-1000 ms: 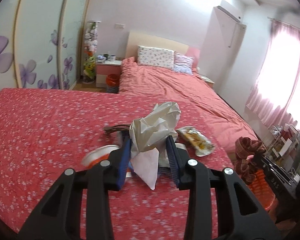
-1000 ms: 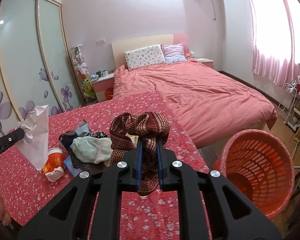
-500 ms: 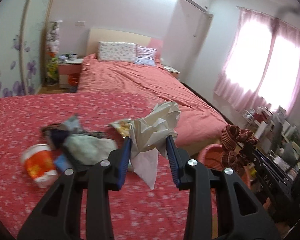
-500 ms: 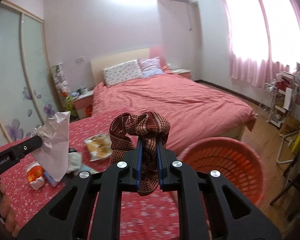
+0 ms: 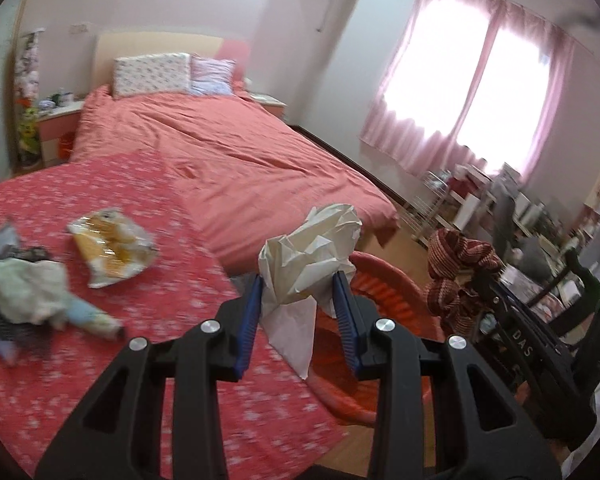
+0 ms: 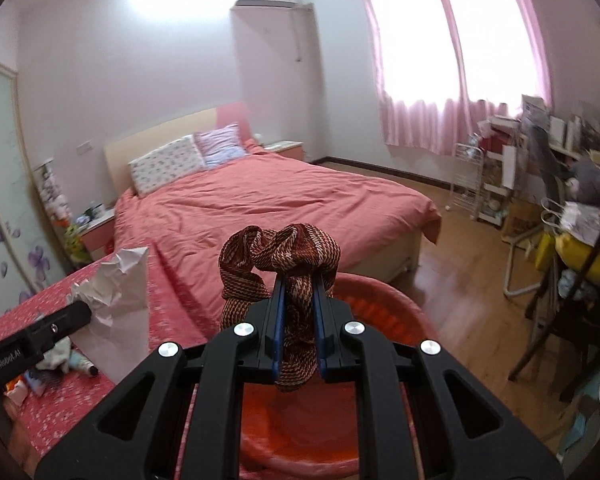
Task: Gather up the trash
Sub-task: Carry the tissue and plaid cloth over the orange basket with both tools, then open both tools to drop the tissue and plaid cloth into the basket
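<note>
With my right tool [image 6: 298, 280] clamped on the brown woven cloth [image 6: 278, 254] above the orange basket [image 6: 384, 300] and my left tool [image 5: 298, 290] gripping crumpled paper [image 5: 312, 256] near its rim (wrappers remain on the table [image 5: 140, 312]), I'd centre both before releasing.

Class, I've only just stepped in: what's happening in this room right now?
A person is clearing trash with two handheld grippers. The left gripper is shut on a crumpled paper, and the right gripper is shut on a brown woven cloth. Both are held over or near the orange basket beside the table. A snack wrapper and a pile of other litter lie on the red floral tablecloth.
</note>
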Tool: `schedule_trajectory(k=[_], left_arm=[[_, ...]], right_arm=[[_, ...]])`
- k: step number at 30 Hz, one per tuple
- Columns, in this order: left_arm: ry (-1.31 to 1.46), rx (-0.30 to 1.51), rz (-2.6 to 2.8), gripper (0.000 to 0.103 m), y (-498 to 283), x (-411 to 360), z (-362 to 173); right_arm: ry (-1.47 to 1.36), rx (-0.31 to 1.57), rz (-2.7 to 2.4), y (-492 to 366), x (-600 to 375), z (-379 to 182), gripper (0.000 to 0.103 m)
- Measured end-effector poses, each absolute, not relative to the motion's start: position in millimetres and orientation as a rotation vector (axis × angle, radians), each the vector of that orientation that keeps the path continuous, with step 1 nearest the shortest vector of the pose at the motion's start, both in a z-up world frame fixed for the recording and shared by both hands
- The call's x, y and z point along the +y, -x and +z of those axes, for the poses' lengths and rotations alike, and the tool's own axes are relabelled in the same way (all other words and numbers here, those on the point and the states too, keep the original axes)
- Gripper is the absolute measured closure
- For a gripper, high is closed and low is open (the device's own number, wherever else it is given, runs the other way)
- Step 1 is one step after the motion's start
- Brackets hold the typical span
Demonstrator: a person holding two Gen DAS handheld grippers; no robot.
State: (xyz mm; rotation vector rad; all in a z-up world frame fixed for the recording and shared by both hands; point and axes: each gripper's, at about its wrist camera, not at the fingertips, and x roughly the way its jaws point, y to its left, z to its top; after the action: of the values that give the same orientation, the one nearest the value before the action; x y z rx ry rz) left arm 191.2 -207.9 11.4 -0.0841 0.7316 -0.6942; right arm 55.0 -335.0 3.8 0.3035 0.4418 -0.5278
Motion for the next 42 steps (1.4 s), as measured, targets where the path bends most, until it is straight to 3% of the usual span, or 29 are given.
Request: schedule_trajectory(k=[12, 17, 22, 42], left_arm=[[0.046, 0.827, -0.802, 0.064, -197.8, -289.4, -32.5], [0.028, 0.863, -0.773, 0.049, -203.9, -295.8, -46.7], [0.025, 0.896, -0.757, 0.042, -209.8, -290.8, -58.2], [0.019, 0.855, -0.682, 0.028, -209.2, -258.7, -33.6]], right_arm=[[-0.383, 0.463, -0.59, -47.4, -374.7, -18.1, 0.089], [-0.431, 0.466, -0.563, -48.3, -383.5, -21.9, 0.078], [-0.436, 0.48, -0.547, -50.7, -381.1, -25.9, 0.064], [-0.35, 0.481, -0.604, -44.4, -368.7, -13.3, 0.063]])
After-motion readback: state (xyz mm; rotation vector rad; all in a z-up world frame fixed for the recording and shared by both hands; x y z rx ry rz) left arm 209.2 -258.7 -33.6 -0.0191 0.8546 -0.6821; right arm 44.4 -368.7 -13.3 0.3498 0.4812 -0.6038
